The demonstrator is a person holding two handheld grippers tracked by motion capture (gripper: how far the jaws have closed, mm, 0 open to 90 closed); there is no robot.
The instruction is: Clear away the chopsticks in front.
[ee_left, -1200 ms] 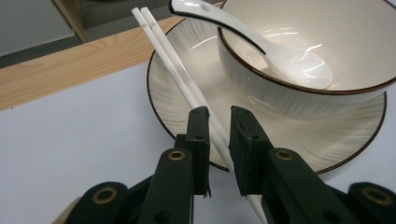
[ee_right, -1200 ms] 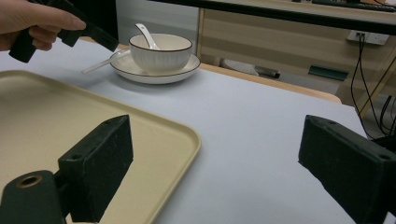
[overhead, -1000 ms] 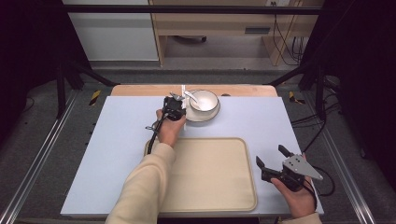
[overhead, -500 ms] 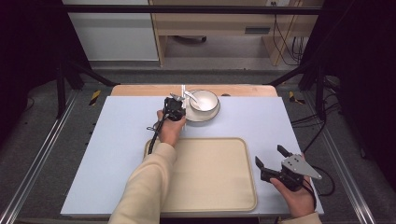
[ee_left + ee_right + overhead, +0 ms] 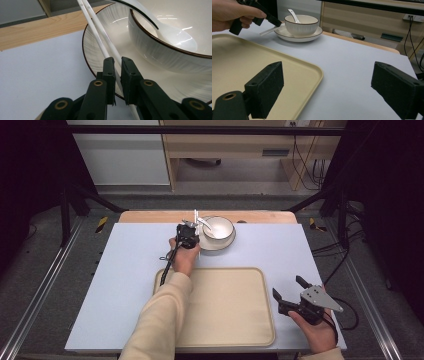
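Now we have the left gripper (image 5: 192, 231) closed on the pair of white chopsticks (image 5: 98, 37), its jaws pinching both thin sticks together where they cross the rim of the saucer (image 5: 100, 72). In the high view this sits at the upper middle of the frame, with the chopsticks (image 5: 196, 220) lying along the left edge of the saucer and pointing toward the far wooden table edge. Just to their right stands the white bowl (image 5: 218, 228) with a white spoon (image 5: 162, 27) resting inside it.

We judge the chopsticks to be light, stiff and glossy, so they are likely to slide or scissor apart if squeezed unevenly. Our hold sits near their lower end; a grip closer to the middle, with both sticks parallel between the pads, would probably carry them more steadily. The bowl and saucer look like glazed ceramic, fragile and easy to nudge.

Our right gripper (image 5: 291, 293) rests at the lower right of the frame beside the beige tray (image 5: 225, 320), its jaws spread wide with nothing between them.
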